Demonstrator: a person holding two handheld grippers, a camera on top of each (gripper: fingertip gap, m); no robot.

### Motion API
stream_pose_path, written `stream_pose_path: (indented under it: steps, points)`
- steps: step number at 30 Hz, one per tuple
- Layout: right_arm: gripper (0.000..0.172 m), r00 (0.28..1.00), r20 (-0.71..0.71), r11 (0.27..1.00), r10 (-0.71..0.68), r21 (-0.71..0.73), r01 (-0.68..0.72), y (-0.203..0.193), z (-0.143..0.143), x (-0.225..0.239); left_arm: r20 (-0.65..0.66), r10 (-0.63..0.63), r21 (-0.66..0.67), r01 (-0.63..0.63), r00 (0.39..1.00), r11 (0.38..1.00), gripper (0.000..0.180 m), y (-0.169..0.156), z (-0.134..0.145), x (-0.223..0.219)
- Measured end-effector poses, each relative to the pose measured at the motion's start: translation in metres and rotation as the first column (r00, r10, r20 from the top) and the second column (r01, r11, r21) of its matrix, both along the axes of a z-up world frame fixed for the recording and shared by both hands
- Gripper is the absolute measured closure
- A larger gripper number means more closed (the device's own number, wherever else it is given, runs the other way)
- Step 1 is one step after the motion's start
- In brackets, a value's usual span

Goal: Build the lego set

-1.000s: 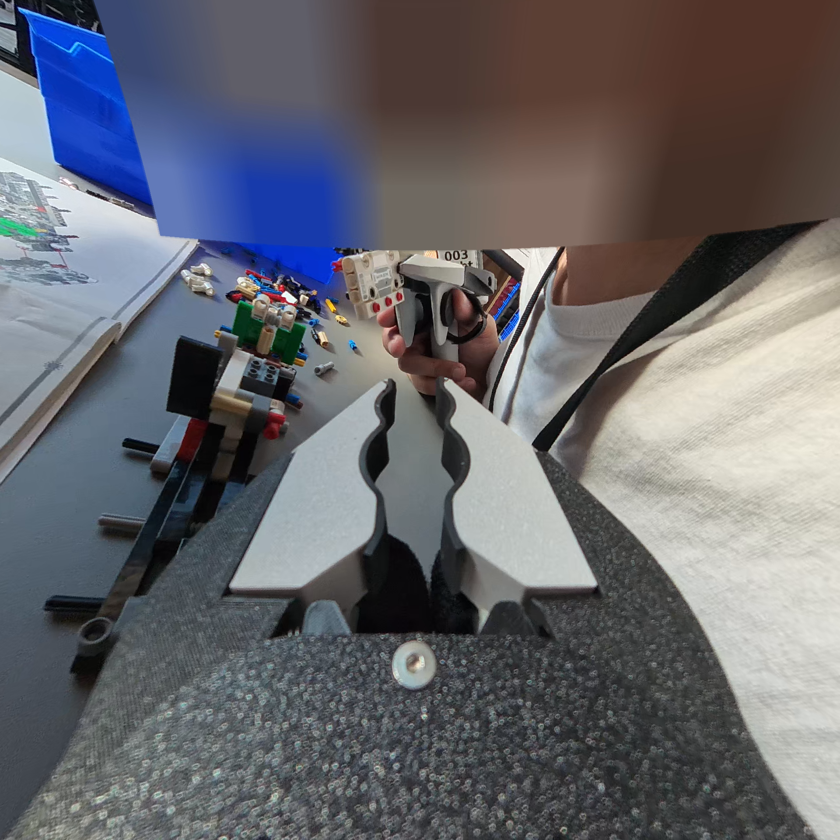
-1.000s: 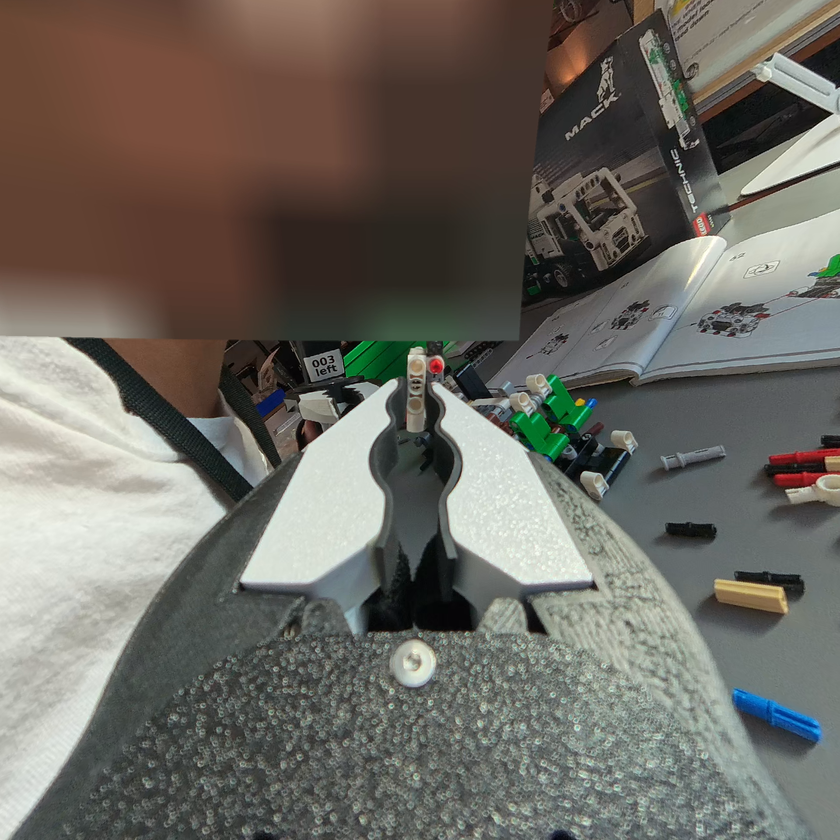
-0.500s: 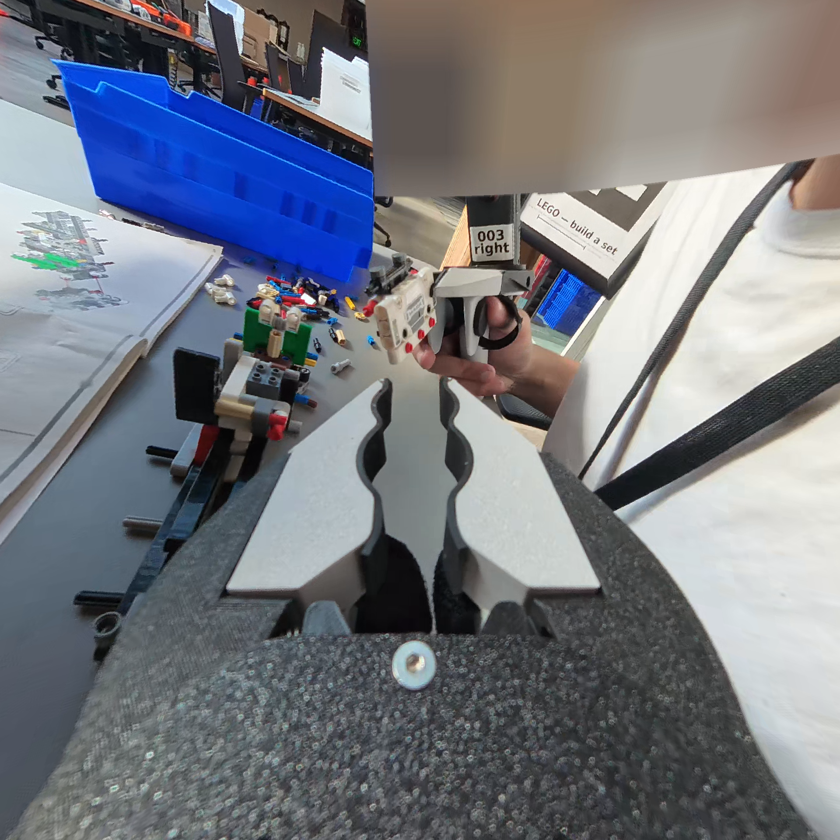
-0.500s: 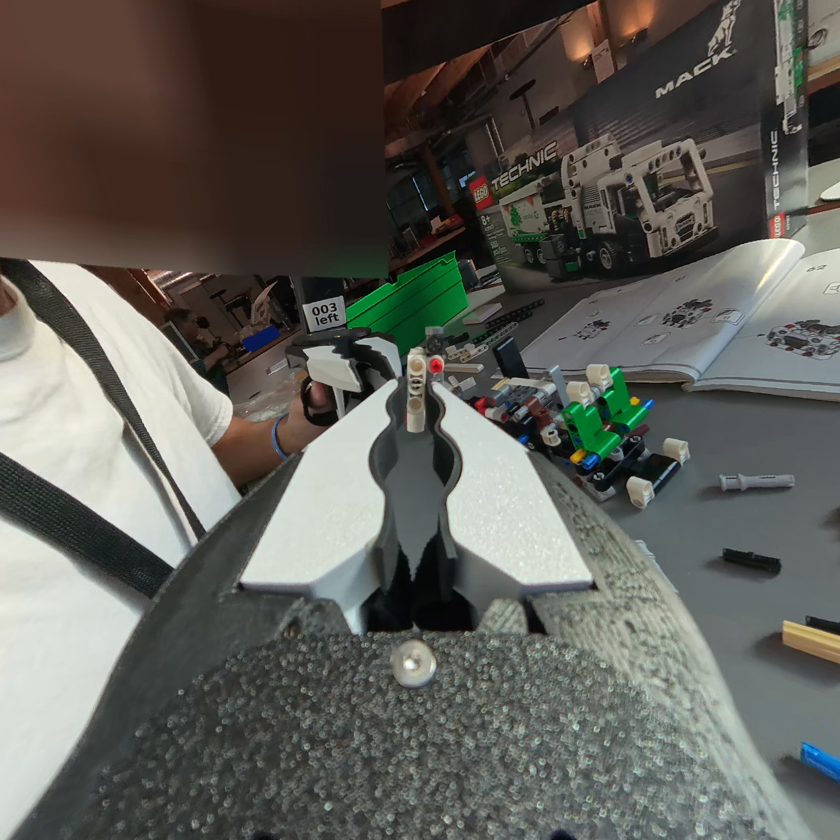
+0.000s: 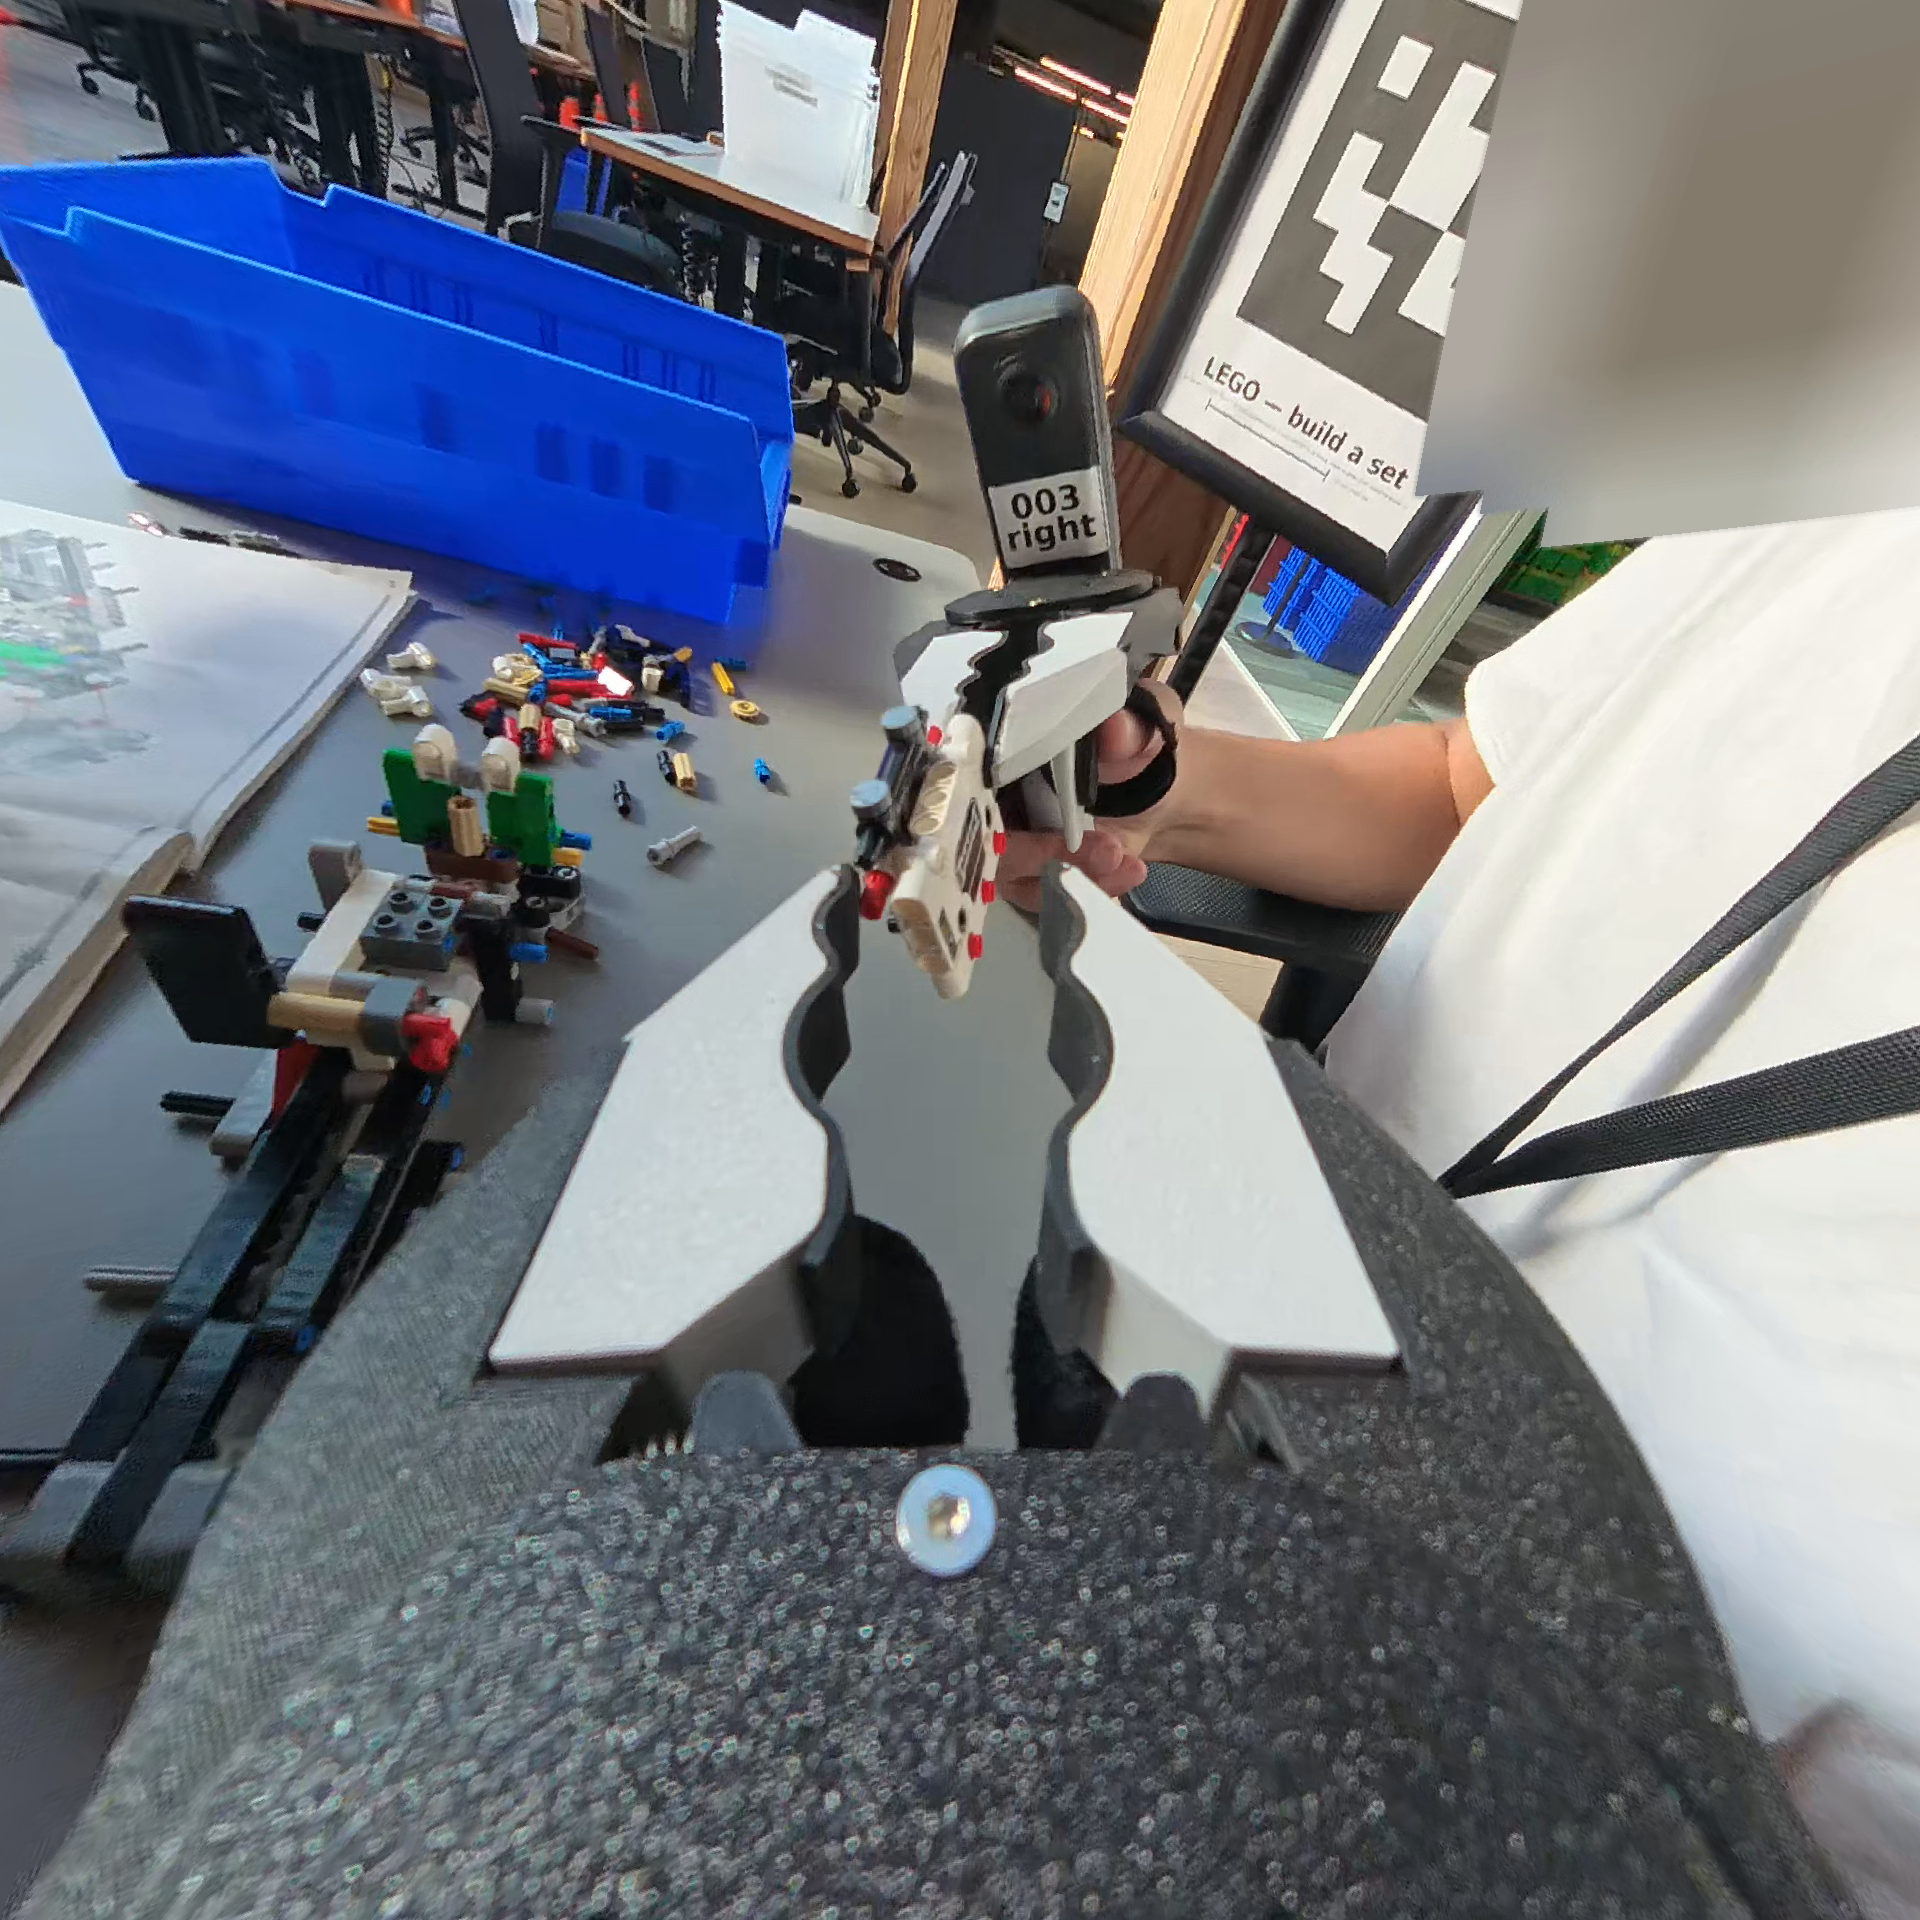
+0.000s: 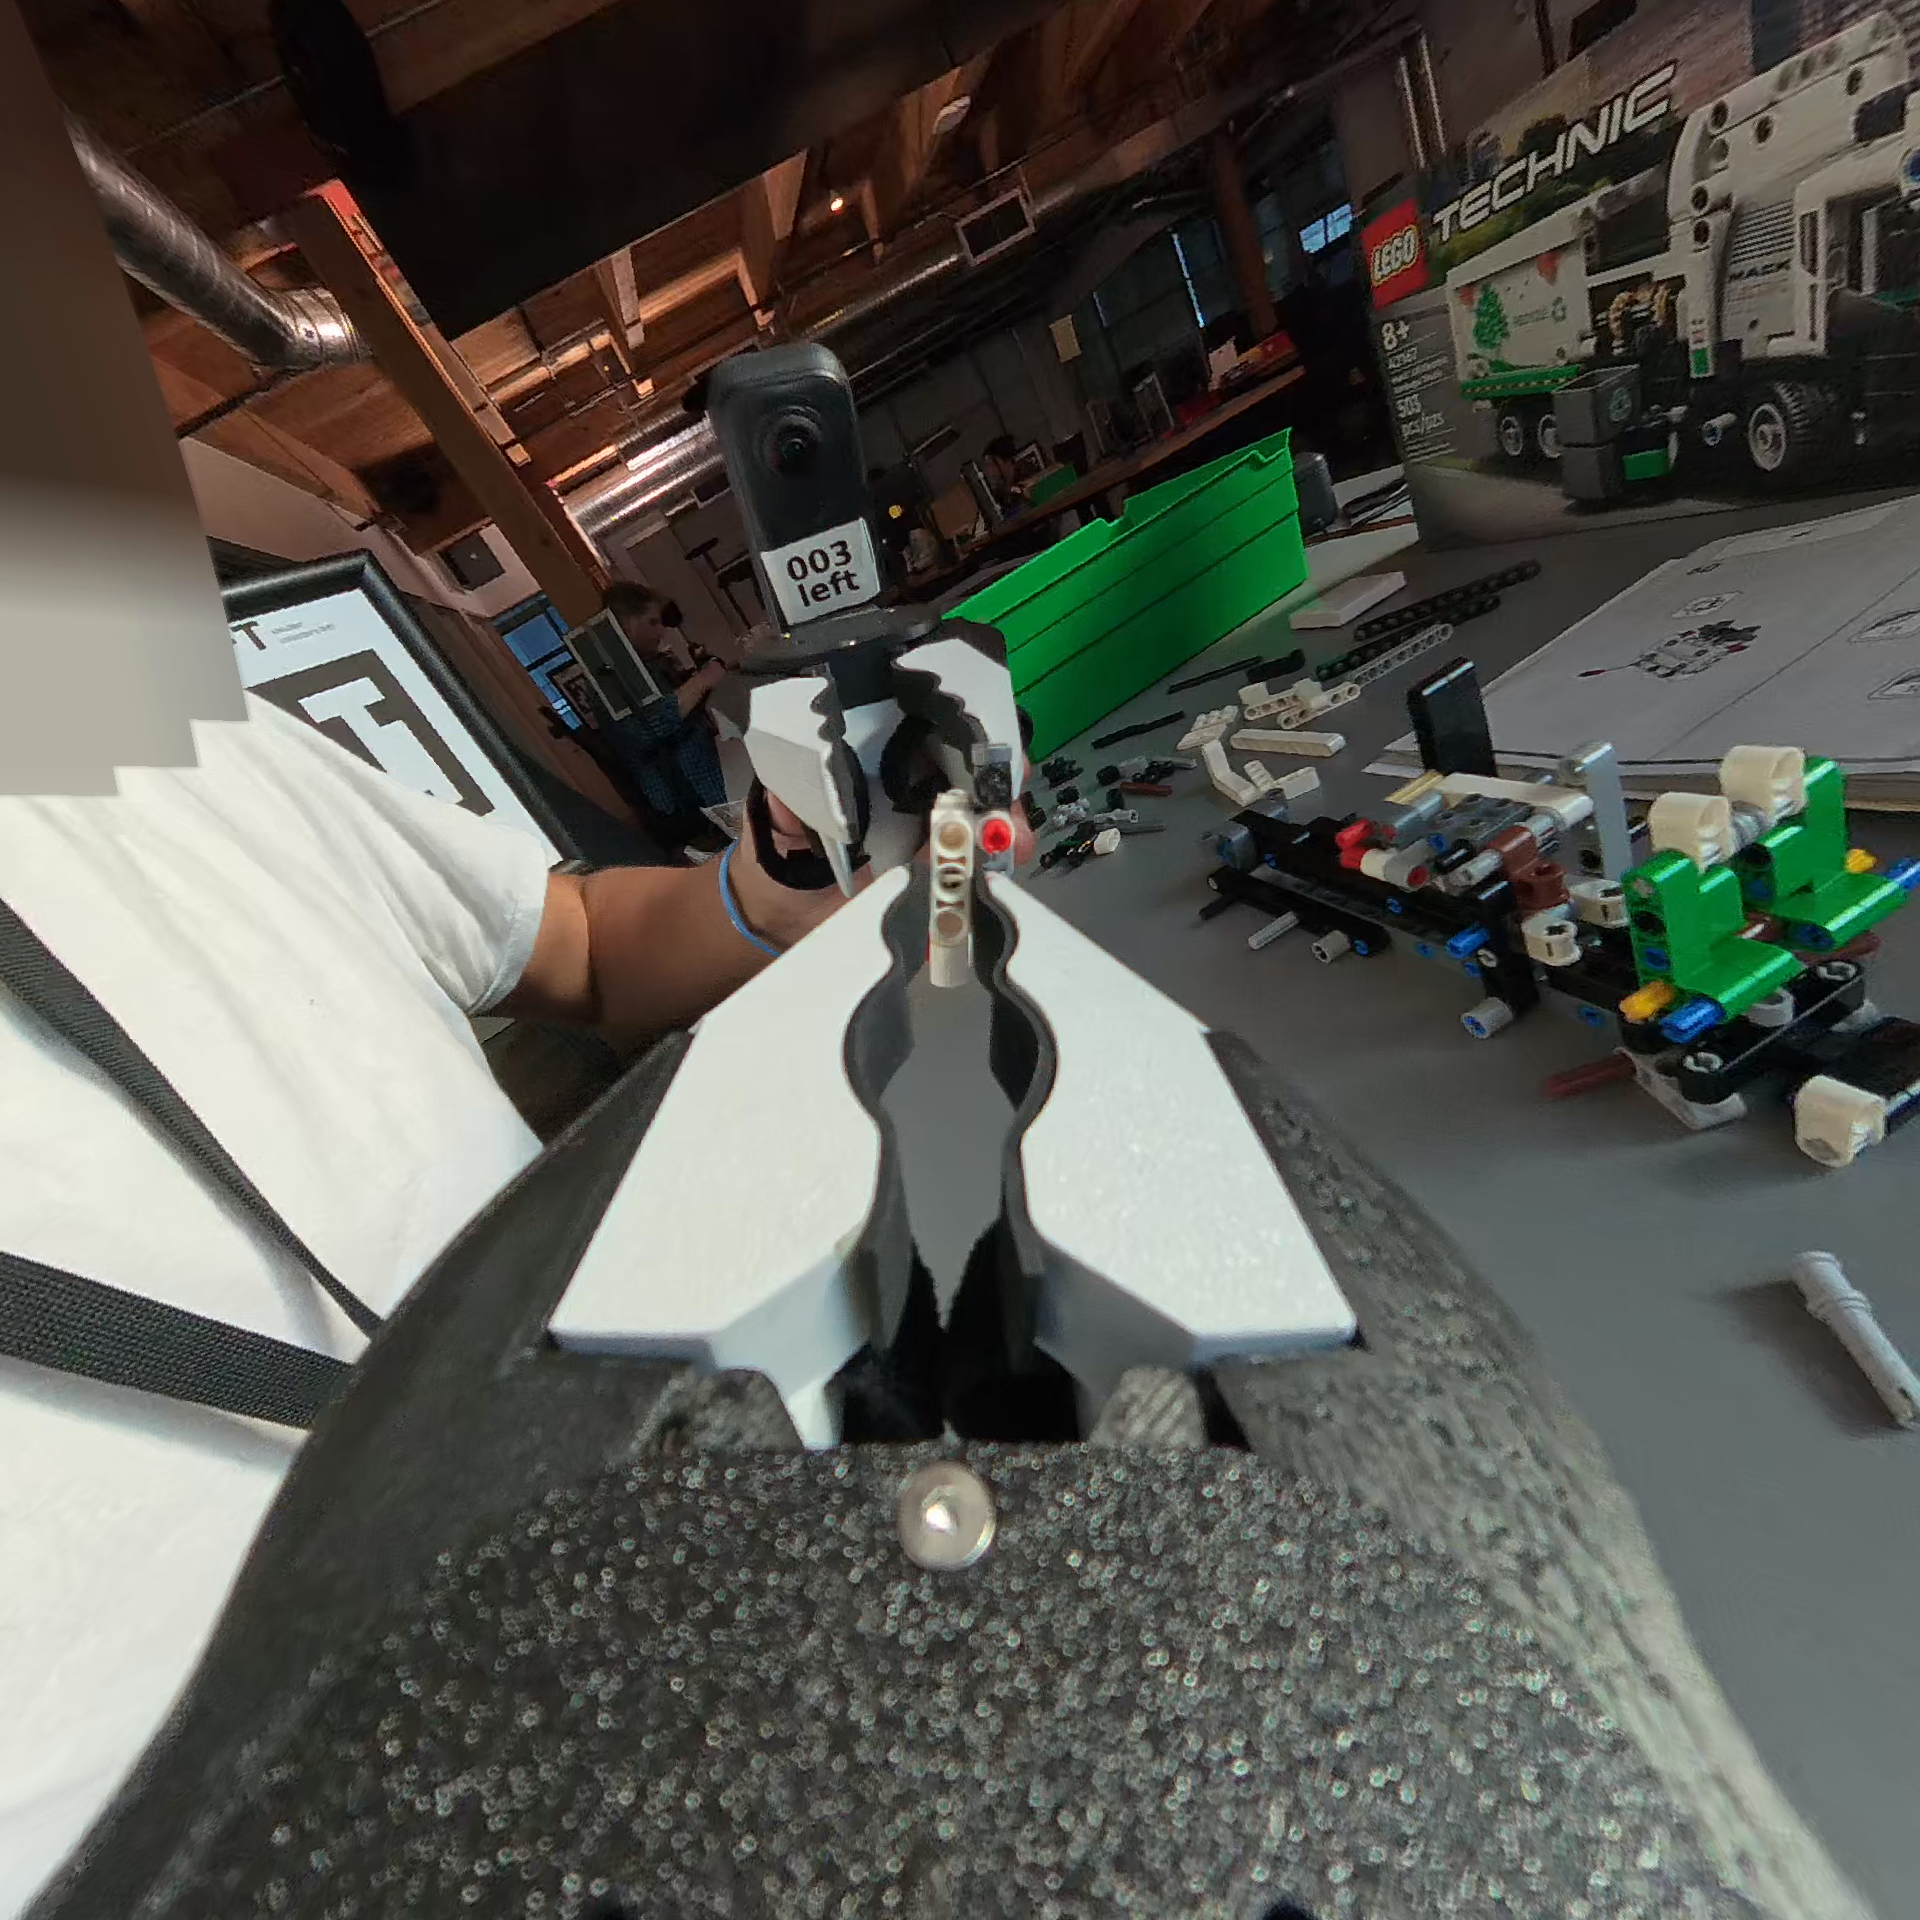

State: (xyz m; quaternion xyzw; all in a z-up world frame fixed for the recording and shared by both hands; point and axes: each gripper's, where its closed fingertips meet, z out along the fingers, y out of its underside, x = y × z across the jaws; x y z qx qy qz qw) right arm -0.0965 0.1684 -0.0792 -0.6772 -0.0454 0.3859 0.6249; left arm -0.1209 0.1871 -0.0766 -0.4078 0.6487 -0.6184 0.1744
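The white brick assembly (image 5: pixel 951 862), studded with red pins and carrying grey and black parts on one side, is clamped at its upper end between the fingers of the right gripper (image 6: pixel 951 914) and hangs tilted in the air above the table. Its lower end sits between the fingertips of the left gripper (image 5: pixel 948 894), whose jaws stand wide apart with a clear gap on both sides of the piece, gripping nothing. Left of the left gripper, a partly built black, grey and green model (image 5: pixel 343 977) stands on the dark grey table (image 5: pixel 727 862), with loose small pieces (image 5: pixel 582 696) scattered beyond it. An open instruction booklet (image 5: pixel 156 675) lies farther left, and a blue bin (image 5: pixel 416 416) stands behind the pieces. The table between model and grippers is bare. Ahead of the right gripper stands a green bin (image 6: pixel 1143 592); to its right, a boxed truck set (image 6: pixel 1662 291) bears printed branding. Each gripper's camera carries a white label.
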Motion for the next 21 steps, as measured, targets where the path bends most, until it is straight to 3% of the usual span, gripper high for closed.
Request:
stream_pose_path:
  steps: [6,9,10,12,14,16,18,19,21]
  points:
    - [0.166,0.996,-0.071,0.998,0.055,0.038,-0.053,-0.010,0.009,-0.005,-0.035,0.027,-0.114,-0.031,0.999,0.993,0.153,-0.007,-0.002,0.002]
    - [0.166,0.998,-0.044,0.999,0.041,0.033,-0.039,-0.009,0.007,-0.008,-0.034,0.012,-0.153,-0.017,0.999,0.988,0.153,-0.015,0.000,0.002]
    - [0.166,0.998,-0.031,0.998,0.058,0.029,-0.057,-0.009,0.006,-0.013,-0.045,0.003,-0.164,-0.010,0.999,0.986,0.166,-0.018,-0.002,0.001]
    - [0.165,0.999,0.002,0.999,0.052,0.002,-0.052,-0.007,0.002,-0.016,-0.070,0.014,-0.178,-0.026,0.997,0.984,0.166,-0.017,-0.005,-0.002]
    - [0.147,0.991,0.080,0.994,0.108,-0.040,-0.105,-0.009,-0.003,-0.017,-0.109,0.046,-0.174,-0.064,0.993,0.983,0.166,-0.012,-0.012,-0.007]
    - [0.134,0.967,0.254,0.999,0.009,-0.054,0.004,0.000,-0.004,0.018,-0.116,0.088,-0.153,-0.106,0.989,0.983,0.167,-0.004,-0.018,-0.016]
    - [0.133,0.846,0.508,0.981,-0.161,-0.012,0.194,0.015,-0.009,0.075,-0.141,0.132,-0.109,-0.148,0.981,0.983,0.167,0.003,-0.027,-0.028]
    - [0.128,0.781,0.600,0.971,-0.176,-0.025,0.238,0.023,-0.017,0.095,-0.150,0.168,-0.075,-0.180,0.974,0.981,0.166,0.008,-0.032,-0.033]
    - [0.114,0.725,0.687,0.962,-0.058,-0.155,0.223,0.037,-0.042,0.107,-0.142,0.247,-0.014,-0.251,0.959,0.968,0.166,0.019,-0.037,-0.043]
